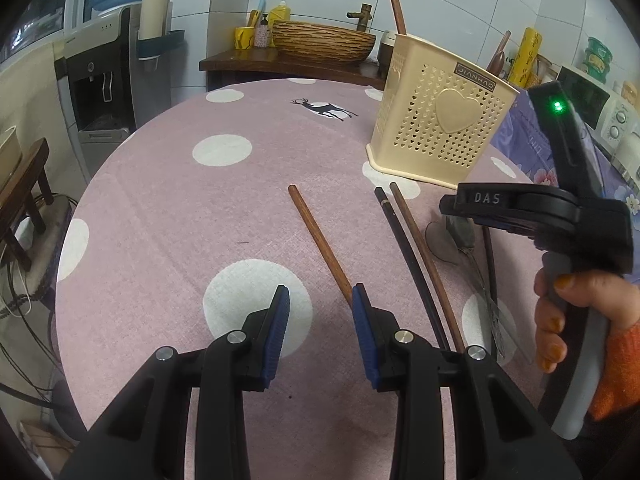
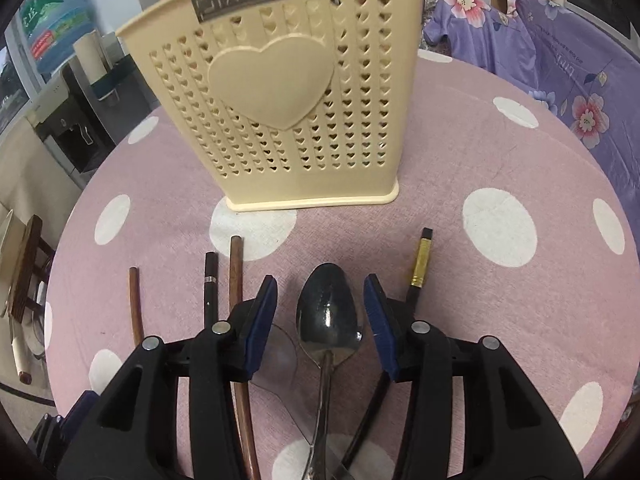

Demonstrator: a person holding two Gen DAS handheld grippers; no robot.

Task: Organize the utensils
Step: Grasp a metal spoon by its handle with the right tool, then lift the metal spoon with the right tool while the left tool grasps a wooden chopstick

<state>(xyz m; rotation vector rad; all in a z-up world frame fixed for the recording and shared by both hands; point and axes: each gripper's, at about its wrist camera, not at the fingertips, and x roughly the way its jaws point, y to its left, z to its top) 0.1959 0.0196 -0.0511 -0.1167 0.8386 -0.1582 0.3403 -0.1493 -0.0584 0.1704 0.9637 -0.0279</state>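
A cream perforated utensil holder (image 1: 440,120) (image 2: 280,104) stands on the pink dotted table with brown sticks in it. Loose on the cloth lie a brown chopstick (image 1: 320,246) (image 2: 136,304), a black chopstick (image 1: 412,264) (image 2: 210,284), another brown chopstick (image 1: 426,264) (image 2: 237,276), a metal spoon (image 2: 328,320) and a gold-banded black chopstick (image 2: 420,268). My left gripper (image 1: 320,300) is open and empty, with the first brown chopstick by its right finger. My right gripper (image 2: 320,290) (image 1: 500,204) is open, hovering with the spoon's bowl between its fingers.
The round table's edge (image 1: 80,216) curves at the left. A water dispenser (image 1: 100,80) stands beyond it. A purple floral cloth (image 2: 560,64) covers things at the right. A wooden shelf with a basket (image 1: 324,40) is behind the table.
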